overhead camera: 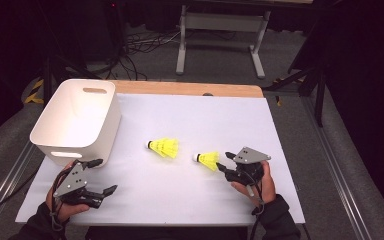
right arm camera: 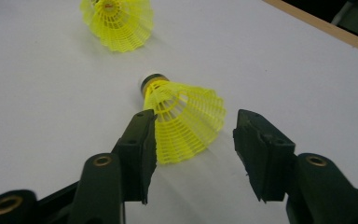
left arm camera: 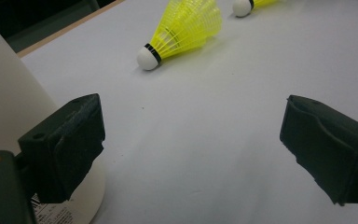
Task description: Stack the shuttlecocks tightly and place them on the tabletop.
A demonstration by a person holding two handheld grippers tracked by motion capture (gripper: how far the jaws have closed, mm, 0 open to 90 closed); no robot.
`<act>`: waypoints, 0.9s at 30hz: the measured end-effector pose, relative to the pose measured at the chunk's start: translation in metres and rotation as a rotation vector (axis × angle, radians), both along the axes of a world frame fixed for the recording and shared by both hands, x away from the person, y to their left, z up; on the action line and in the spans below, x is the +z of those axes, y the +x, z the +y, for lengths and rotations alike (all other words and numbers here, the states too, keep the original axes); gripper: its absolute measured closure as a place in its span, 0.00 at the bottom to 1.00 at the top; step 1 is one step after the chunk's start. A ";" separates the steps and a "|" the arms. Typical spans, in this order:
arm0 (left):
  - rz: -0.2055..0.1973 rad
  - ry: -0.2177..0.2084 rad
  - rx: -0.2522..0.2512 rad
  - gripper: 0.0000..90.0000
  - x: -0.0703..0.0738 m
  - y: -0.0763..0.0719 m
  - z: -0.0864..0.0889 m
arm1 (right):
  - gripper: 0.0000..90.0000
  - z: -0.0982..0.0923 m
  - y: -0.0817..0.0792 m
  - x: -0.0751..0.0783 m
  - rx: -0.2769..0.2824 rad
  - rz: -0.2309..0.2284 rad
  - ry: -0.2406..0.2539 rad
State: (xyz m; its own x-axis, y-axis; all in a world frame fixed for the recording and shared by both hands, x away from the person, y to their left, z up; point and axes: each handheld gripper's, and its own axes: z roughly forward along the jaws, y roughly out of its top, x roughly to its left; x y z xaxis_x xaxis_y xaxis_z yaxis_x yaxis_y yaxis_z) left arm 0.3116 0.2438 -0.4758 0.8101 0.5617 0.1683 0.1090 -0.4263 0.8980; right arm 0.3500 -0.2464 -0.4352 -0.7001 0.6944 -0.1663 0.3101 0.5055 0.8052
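Note:
Two yellow shuttlecocks with white cork tips lie on their sides on the white table top. The nearer shuttlecock (overhead camera: 208,160) (right arm camera: 182,109) lies right in front of my right gripper (overhead camera: 223,161) (right arm camera: 193,127). Its wide skirt end sits between the jaws, close beside one jaw and apart from the other, so this gripper is open. The other shuttlecock (overhead camera: 165,147) (left arm camera: 186,30) (right arm camera: 121,21) rests near the table's middle. My left gripper (overhead camera: 107,175) (left arm camera: 191,135) stands open and empty at the front left, beside the white bin (overhead camera: 105,132) (left arm camera: 4,102).
The white bin with handle slots stands at the table's left side. A wooden table edge (overhead camera: 190,89) runs along the back. On the floor beyond are a grey frame (overhead camera: 220,22) and cables.

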 end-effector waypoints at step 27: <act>-0.001 0.001 -0.001 0.07 0.000 0.000 -0.001 | 0.62 0.022 0.000 -0.023 0.087 0.071 -0.013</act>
